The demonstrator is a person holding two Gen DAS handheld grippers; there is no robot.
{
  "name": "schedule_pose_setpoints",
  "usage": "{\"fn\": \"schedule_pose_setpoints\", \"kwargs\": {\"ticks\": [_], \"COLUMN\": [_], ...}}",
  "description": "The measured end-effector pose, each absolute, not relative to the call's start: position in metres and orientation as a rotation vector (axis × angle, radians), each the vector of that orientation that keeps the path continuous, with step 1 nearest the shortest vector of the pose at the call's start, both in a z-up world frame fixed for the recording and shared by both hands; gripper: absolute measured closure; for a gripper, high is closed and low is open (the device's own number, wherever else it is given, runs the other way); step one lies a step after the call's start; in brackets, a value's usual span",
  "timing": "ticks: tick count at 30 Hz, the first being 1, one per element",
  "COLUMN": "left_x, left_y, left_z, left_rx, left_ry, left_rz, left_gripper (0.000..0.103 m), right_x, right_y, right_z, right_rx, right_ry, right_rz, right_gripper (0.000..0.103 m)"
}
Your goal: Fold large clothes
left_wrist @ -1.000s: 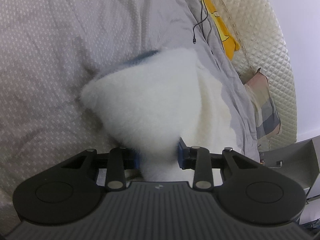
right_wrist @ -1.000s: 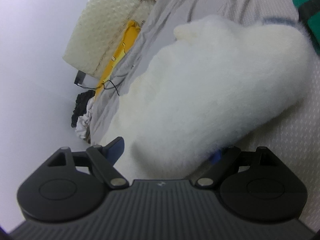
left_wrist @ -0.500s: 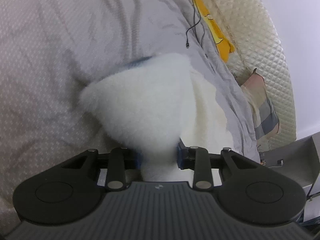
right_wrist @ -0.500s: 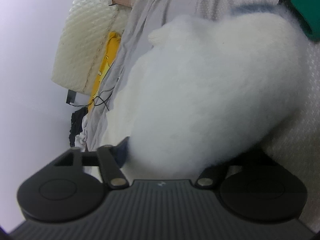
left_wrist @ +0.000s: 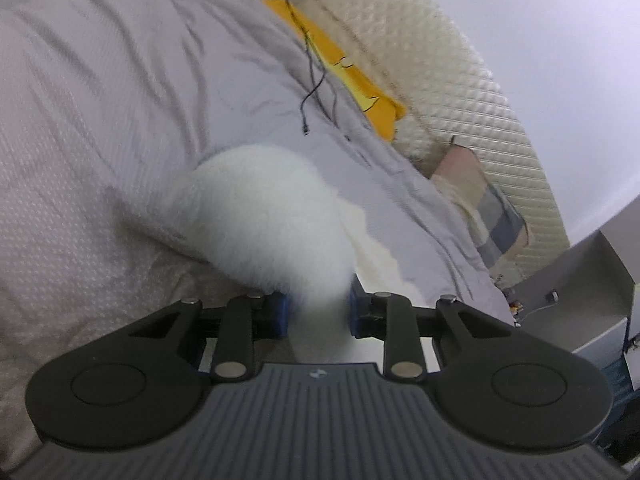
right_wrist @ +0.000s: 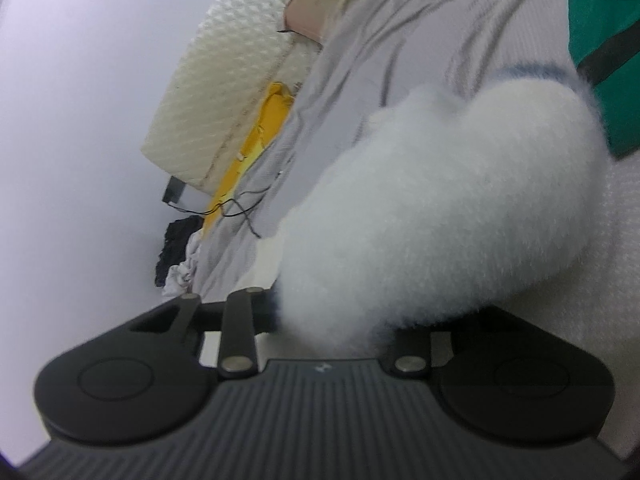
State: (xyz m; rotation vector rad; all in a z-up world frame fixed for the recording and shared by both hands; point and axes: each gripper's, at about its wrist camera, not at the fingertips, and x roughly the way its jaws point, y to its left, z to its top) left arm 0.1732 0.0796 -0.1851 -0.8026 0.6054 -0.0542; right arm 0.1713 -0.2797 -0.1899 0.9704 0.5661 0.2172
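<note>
**Fleece lifted for the fold**

Both grippers are tilting since a second ago, bunching the white fleece garment (left_wrist: 264, 216) above the bed (left_wrist: 80, 160). Left gripper (left_wrist: 318, 312) and right gripper (right_wrist: 332, 320) are clamping its edge. Next, probably, carrying it across evenly.

One fluffy white garment (left_wrist: 264, 216), two hand-held grippers (left_wrist: 318, 312) (right_wrist: 332, 320), one bed (left_wrist: 100, 120).

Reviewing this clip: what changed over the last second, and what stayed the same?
The right gripper, open a second ago, closed on the white fleece garment. The left camera's view swung, showing more of the bed's far end. The left gripper stayed clamped on the fleece, which stayed on the grey bedding.
</note>
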Motion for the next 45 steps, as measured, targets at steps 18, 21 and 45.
{"fn": "schedule_pose_setpoints", "kwargs": {"ticks": [18, 21, 45], "left_x": [0.062, 0.061, 0.220], "left_y": [0.080, 0.083, 0.085], "left_z": [-0.150, -0.155, -0.127], "left_rx": [-0.789, -0.798, -0.886], "left_ry": [0.632, 0.655, 0.728], "left_rz": [-0.142, -0.145, -0.243], "left_gripper": [0.072, 0.072, 0.050], "right_x": [0.057, 0.060, 0.180], "right_y": [-0.287, -0.288, -0.299], "right_z": [-0.159, -0.161, -0.133], "right_rx": [0.928, 0.929, 1.009], "right_ry": [0.488, 0.512, 0.582], "right_rz": [0.237, 0.235, 0.258], "right_gripper": [0.062, 0.062, 0.035]}}
